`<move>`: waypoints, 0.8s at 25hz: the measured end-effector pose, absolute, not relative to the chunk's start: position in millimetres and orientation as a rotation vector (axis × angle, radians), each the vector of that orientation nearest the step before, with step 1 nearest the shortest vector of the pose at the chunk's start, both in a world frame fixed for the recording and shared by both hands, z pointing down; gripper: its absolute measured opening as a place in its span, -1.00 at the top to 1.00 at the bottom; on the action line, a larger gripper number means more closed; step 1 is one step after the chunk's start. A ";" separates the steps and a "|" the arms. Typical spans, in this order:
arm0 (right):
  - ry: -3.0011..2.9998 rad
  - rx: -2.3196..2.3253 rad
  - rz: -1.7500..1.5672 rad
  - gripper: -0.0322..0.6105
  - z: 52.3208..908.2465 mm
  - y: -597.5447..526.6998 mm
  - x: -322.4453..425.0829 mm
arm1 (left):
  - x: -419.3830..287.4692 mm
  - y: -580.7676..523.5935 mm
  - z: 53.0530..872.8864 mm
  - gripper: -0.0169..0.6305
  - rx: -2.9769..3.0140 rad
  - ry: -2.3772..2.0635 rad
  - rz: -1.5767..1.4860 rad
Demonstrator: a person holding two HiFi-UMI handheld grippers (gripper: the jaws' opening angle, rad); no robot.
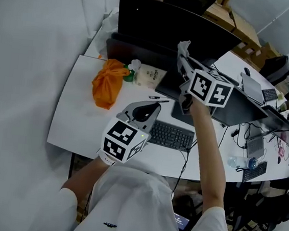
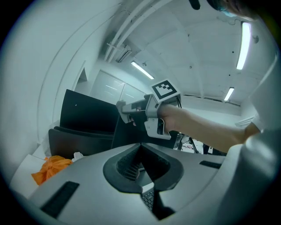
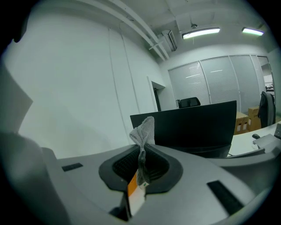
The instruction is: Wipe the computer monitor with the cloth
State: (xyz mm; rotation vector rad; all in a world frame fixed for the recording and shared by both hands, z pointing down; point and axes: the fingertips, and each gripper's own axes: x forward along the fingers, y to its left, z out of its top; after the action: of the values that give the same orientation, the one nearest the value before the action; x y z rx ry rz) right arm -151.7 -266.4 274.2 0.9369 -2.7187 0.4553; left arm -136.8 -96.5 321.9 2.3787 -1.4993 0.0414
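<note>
Grey cloth clamped in the raised right hand-held gripper; left hand-held gripper low, jaws closed.

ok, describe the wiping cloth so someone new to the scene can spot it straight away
Find the black monitor at the back of the white desk; the right gripper is raised in front of it. The cloth is the small grey scrap pinched between that gripper's jaws, with an orange-and-white tag. Unlike the orange bundle lying on the desk, it is grey and held in the air.
</note>
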 end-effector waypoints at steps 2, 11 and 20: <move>-2.726 0.939 0.470 0.81 279.0 -264.0 -157.4 | -141.5 -94.1 323.3 0.89 2.372 -1.513 0.041; -2.889 1.085 0.885 0.80 311.6 -257.9 -173.9 | -171.7 -83.0 330.4 0.89 2.307 -1.594 0.056; -2.991 1.210 1.380 0.80 313.6 -266.3 -156.2 | -176.9 -77.2 342.6 0.89 2.261 -1.603 0.082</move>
State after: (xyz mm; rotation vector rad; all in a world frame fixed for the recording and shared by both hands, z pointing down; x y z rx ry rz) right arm -156.2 -266.3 313.6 1.2096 -2.9910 1.3799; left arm -176.9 -77.2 342.6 2.2607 -1.6035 0.0816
